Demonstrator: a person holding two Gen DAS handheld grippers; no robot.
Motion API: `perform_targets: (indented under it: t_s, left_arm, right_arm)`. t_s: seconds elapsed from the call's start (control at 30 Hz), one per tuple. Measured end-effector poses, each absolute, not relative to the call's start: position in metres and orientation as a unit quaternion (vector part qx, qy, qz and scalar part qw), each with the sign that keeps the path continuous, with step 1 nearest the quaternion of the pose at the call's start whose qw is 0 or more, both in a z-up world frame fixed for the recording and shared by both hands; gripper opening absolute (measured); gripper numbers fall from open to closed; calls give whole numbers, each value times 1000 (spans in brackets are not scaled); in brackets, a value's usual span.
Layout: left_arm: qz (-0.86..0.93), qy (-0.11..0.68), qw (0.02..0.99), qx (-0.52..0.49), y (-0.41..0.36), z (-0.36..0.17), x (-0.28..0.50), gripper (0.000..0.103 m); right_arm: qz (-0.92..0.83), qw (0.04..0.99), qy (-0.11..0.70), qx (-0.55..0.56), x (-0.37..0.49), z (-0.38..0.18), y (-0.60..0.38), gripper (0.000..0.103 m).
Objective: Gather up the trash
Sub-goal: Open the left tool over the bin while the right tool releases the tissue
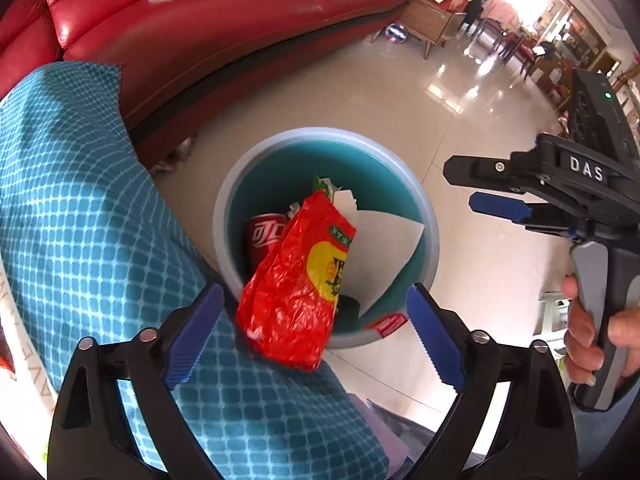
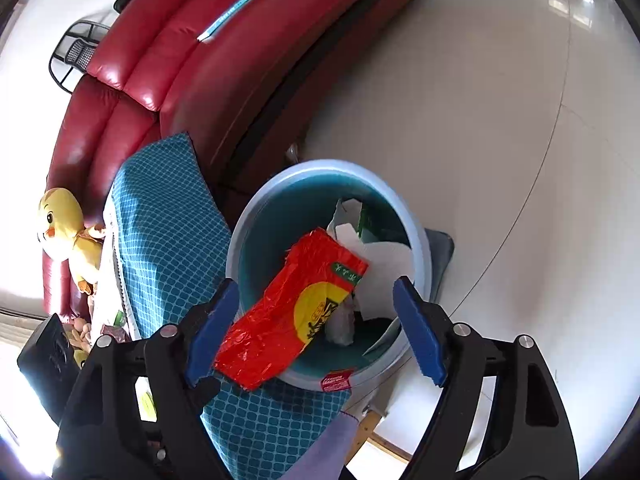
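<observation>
A crumpled red snack wrapper (image 1: 298,276) with a yellow patch hangs over the near rim of a round blue bin (image 1: 432,236), lower end over the teal cloth. It also shows in the right wrist view (image 2: 296,304), over the bin (image 2: 424,256). Neither gripper touches it. My left gripper (image 1: 314,334) is open, fingers on either side of the wrapper. My right gripper (image 2: 316,328) is open too; it shows in the left wrist view (image 1: 472,186) at the right, above the floor. The bin holds a red cola can (image 1: 266,236), white paper (image 1: 384,252) and other scraps.
A teal checked cloth (image 1: 80,220) covers the surface at the left, also in the right wrist view (image 2: 164,224). A red leather sofa (image 1: 224,28) stands behind the bin. A yellow plush chick (image 2: 66,232) sits at the left. Glossy tiled floor (image 2: 460,112) lies right.
</observation>
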State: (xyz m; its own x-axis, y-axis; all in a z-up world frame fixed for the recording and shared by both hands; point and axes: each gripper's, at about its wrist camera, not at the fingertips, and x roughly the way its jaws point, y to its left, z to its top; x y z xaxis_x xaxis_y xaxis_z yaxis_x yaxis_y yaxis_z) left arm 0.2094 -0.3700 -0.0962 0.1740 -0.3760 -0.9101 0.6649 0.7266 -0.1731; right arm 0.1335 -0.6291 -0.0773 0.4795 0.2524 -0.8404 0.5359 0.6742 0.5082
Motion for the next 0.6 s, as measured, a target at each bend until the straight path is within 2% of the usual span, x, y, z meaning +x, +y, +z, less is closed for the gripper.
perform_targets:
  t_s: [0.33,0.6]
  left_arm:
    - [-335,545,760,114,-334,-85,199,96]
    - [-328,534,773,98,-300,-70,190,96]
  right_arm:
    - [-87,760,524,374,138,-76,-601,82]
    - [-78,767,532,350,139,-63,-571,82]
